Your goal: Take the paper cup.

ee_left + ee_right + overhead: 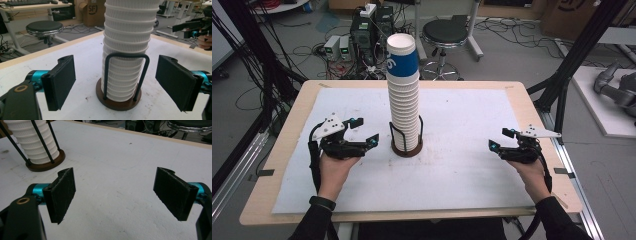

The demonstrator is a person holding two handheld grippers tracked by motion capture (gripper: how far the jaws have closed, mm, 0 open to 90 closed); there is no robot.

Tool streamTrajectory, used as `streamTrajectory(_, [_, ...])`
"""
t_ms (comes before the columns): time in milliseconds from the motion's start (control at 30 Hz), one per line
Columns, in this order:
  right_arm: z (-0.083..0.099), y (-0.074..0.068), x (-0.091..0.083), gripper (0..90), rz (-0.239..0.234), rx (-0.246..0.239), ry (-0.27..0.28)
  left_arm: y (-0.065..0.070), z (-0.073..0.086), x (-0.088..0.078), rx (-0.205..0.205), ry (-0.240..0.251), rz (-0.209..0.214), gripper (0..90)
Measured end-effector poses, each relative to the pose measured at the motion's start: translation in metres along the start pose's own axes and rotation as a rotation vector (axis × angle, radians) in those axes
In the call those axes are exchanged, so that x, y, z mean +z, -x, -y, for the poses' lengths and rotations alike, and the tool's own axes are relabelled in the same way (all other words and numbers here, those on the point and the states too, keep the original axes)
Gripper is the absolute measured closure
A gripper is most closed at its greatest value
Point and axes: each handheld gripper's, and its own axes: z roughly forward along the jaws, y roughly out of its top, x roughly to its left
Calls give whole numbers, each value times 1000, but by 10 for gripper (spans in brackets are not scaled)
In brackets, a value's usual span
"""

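Hands come in at six o'clock of the high view, each holding a gripper low over the white mat (462, 165). At about nine o'clock of the cup stack, the left gripper (368, 131) has its jaws spread and pinching nothing; its own view looks straight at the stack, with the pads standing either side of it but well short. Over at three o'clock, the right gripper (501, 139) is spread too and empty, well apart from the stack, with bare mat between its pads in its own view.

Farther on, near the middle of the table (532, 107), stands the cup stack (404, 107): a tall column of ribbed white paper cups, the top one banded blue, seated in a wire holder (406, 142) on a round brown base.

The likely step is lifting a cup off the top. To do it well, I would raise the left gripper to the top cup's rim rather than squeeze low, where the wire loop blocks the pads. Steady the lower cups with the right gripper, grip lightly so the paper does not crush, and pull straight up so the tall column does not lean.
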Motion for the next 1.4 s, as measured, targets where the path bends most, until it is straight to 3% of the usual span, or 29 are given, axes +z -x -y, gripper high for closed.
streamTrajectory(167, [0, 1, -1, 185, 6, -4, 9, 0, -12, 2, -7, 17, 36, 163])
streamTrajectory(500, [0, 1, -1, 185, 2, -1, 2, 5, -29, 14, 1, 20, 56, 148])
streamTrajectory(667, [1, 1, -3, 185, 2, 4, 3, 5, -37, 22, -2, 45, 63, 131])
streamTrajectory(1133, [1, 2, -2, 185, -3, 1, 6, 14, -77, 36, 40, 64, 91, 129])
streamTrajectory(1400, [1, 2, -1, 185, -7, 7, 0, 13, -92, 41, 36, 75, 107, 129])
